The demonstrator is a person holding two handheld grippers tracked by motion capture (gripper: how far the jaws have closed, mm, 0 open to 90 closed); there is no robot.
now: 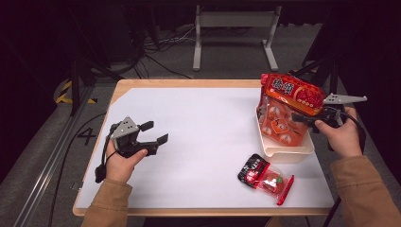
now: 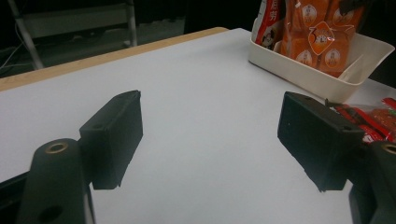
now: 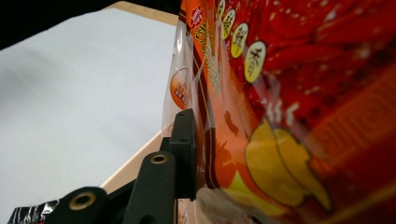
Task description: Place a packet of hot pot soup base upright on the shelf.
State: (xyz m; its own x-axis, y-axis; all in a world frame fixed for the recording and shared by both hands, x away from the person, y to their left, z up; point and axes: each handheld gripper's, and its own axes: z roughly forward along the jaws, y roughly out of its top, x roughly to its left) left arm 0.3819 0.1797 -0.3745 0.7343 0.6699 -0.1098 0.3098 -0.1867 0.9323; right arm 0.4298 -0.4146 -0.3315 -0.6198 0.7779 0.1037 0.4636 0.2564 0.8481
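High view: big bag (image 1: pixel 288 111) standing in tray (image 1: pixel 287 152) at table's (image 1: pixel 198 123) right edge, pinched by right gripper (image 1: pixel 302 117), likely mid-placement or mid-removal; small packet (image 1: pixel 265 178) lying near front edge, seemingly untouched; left gripper (image 1: pixel 156 132) wide open, empty, near left edge.

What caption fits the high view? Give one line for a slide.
Right tool grips an orange snack bag in a white tray; left tool open.
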